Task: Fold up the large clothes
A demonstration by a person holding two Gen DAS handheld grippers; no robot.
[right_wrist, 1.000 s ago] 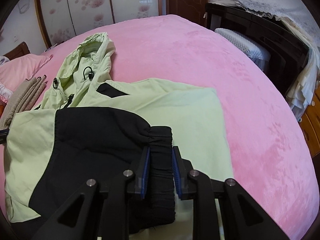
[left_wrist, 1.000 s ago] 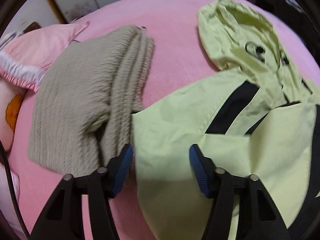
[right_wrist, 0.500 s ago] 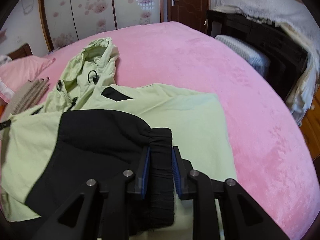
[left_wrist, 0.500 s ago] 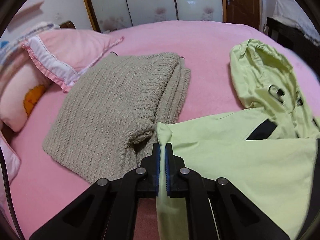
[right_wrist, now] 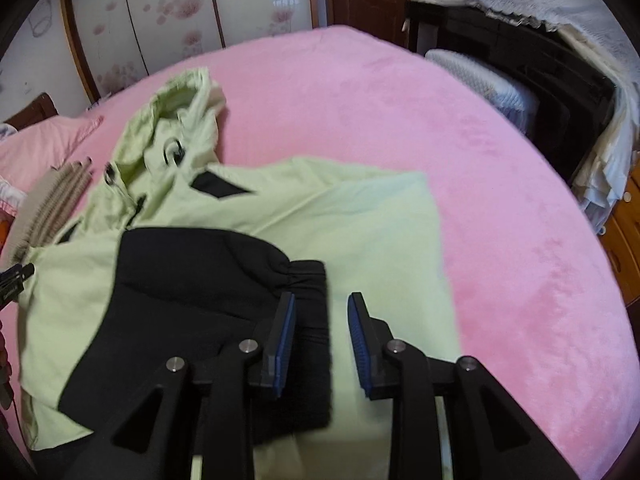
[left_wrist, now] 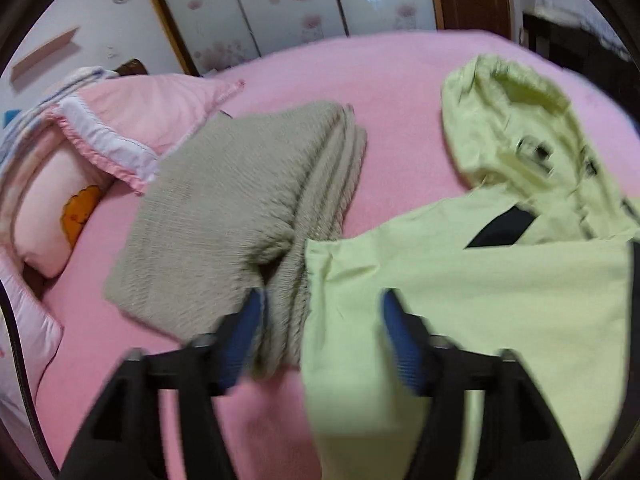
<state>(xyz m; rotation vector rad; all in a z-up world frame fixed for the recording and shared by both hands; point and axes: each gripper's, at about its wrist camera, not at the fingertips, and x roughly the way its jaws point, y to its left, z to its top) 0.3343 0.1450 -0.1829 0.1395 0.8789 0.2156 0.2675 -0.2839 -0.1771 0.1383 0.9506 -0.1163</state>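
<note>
A light green hooded jacket (right_wrist: 360,224) with black panels lies on the pink bed; its hood points away from me, and it also shows in the left wrist view (left_wrist: 480,304). A black sleeve with a ribbed cuff (right_wrist: 312,320) is folded across its body. My right gripper (right_wrist: 322,340) is open, its jaws on either side of the cuff's right edge. My left gripper (left_wrist: 320,336) is open over the jacket's left edge, holding nothing.
A folded beige knit sweater (left_wrist: 240,216) lies left of the jacket, touching it. Pink pillows (left_wrist: 132,128) sit at the far left. A dark bench with white cloth (right_wrist: 532,68) and a wooden drawer unit (right_wrist: 624,236) stand right of the bed (right_wrist: 500,184).
Both grippers have opened. The left let go of the jacket's green edge, which dropped flat. The right released the black cuff, which now lies on the jacket.
</note>
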